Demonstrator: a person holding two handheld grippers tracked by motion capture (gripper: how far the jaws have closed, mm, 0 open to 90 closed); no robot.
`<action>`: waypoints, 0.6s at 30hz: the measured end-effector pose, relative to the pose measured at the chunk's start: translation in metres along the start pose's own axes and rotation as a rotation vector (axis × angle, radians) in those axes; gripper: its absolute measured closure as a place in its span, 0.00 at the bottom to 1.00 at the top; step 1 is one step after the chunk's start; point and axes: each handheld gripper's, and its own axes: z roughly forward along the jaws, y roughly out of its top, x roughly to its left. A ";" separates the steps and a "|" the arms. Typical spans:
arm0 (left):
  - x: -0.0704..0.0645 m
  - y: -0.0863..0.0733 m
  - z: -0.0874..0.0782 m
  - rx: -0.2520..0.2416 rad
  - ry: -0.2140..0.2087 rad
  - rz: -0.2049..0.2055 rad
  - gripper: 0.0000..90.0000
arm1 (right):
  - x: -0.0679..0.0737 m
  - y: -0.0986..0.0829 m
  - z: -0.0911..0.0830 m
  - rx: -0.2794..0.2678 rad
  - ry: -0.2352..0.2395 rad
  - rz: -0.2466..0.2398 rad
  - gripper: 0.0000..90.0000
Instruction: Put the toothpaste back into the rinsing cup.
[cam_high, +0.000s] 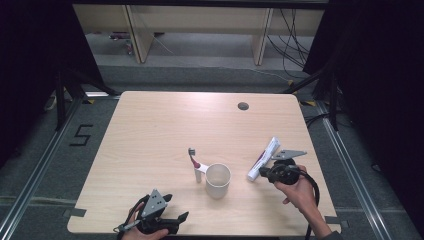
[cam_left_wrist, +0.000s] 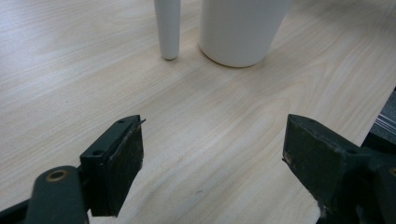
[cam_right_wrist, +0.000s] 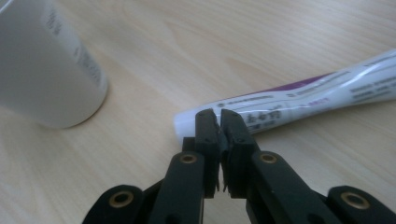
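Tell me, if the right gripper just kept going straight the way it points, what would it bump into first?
Most likely the toothpaste tube. The right gripper, its jaws shut on nothing, points at the tube's capped end lying on the table just ahead. The white cup stands off to one side, out of that line.

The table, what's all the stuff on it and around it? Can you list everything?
table: one, light wood, centre of the high view
cup: one, white, upright, near the table's front middle
toothbrush: one, white with a red band, just left of the cup
toothpaste tube: one, white with purple, lying flat right of the cup
hole: one, dark, round, far side of the tabletop
left gripper: one, black, open, front left edge
right gripper: one, black, shut, beside the tube's near end
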 end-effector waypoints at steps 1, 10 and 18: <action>-0.001 0.000 0.000 -0.005 -0.001 -0.002 0.22 | -0.005 0.001 0.000 -0.009 -0.014 -0.013 0.92; 0.000 0.001 0.000 -0.010 0.000 -0.002 0.22 | -0.025 0.015 0.007 0.009 -0.110 0.166 0.45; -0.001 0.000 -0.001 -0.008 0.003 -0.002 0.22 | -0.039 0.031 0.021 0.089 -0.118 0.275 0.38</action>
